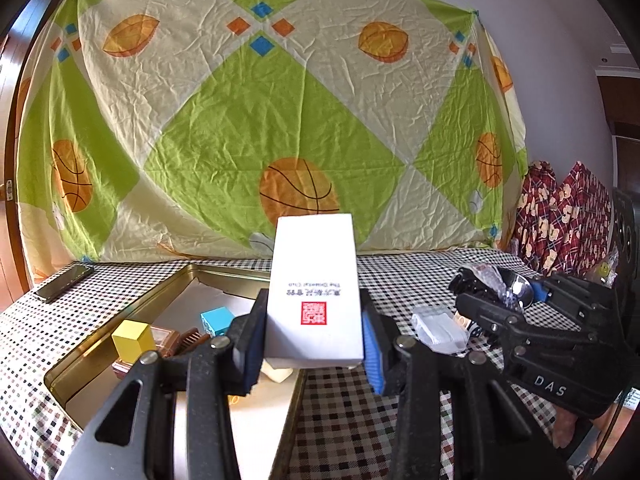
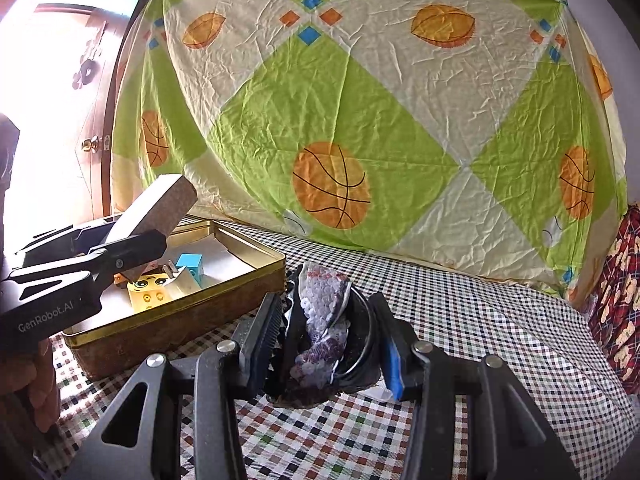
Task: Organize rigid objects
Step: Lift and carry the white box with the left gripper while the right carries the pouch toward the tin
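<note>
Left gripper [image 1: 316, 340] fills the foreground of its own view, its two blue-padded fingers pressed against the sides of a white box [image 1: 314, 292] with a red seal stamp and a printed line that reads upside down. Box is held off the surface, tilted up and away from the camera, above the near right corner of a gold metal tray [image 1: 168, 284]. Tray sits on the checkered tablecloth [image 1: 352, 420] and contains a yellow block [image 1: 134, 340], a blue block [image 1: 217, 320], and a brown comb-like item [image 1: 188, 338]; a cartoon face card [image 2: 150, 290] is also visible in it from the right wrist view. Right gripper [image 2: 328, 340] rests low over the cloth to the right of the tray, fingers on either side of a black bundle [image 2: 324, 332] with bubble wrap and what may be a coiled cable; contact looks likely, but whether the pads actually clamp it cannot be told. Clear plastic piece [image 1: 438, 328] lies on the cloth between the two grippers. Dark phone [image 1: 64, 282] lies at the far left table edge, well apart from the tray. Basketball-print sheet [image 1: 260, 120] hangs behind the table.
</note>
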`<state>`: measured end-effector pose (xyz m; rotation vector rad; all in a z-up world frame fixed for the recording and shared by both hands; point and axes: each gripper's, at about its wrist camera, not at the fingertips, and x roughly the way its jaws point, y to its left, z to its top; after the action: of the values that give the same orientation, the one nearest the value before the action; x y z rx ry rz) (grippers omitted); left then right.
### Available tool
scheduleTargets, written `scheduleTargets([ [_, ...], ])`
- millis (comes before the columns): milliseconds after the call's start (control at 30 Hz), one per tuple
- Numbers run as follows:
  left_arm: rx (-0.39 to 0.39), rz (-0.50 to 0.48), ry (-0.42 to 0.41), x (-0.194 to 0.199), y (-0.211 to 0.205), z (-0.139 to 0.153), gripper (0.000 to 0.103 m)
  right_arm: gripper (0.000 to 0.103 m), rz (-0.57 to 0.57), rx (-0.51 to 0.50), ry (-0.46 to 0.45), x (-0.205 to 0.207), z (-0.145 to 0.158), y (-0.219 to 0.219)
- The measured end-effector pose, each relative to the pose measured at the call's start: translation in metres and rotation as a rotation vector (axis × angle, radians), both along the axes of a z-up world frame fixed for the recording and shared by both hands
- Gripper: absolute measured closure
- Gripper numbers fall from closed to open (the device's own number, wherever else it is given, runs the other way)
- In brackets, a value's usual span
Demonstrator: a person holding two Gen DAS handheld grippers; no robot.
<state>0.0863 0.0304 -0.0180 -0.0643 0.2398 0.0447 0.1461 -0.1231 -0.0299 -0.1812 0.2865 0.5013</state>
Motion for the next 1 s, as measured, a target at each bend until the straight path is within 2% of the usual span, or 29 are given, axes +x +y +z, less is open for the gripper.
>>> scheduleTargets([
  [100, 0.002, 0.008, -0.006, -0.002, 0.001, 0.001, 0.063, 0.055, 0.022, 0.006, 0.02, 0.001, -0.001, 0.007],
  [600, 0.006, 0.043, -0.025, -0.01, 0.017, 0.003, 0.063, 0.055, 0.035, -0.045, -0.019, -0.007, -0.002, 0.031],
  [1000, -0.019, 0.049, -0.016, -0.013, 0.029, 0.002, 0.063, 0.055, 0.049, -0.06, -0.041, -0.011, -0.001, 0.046],
])
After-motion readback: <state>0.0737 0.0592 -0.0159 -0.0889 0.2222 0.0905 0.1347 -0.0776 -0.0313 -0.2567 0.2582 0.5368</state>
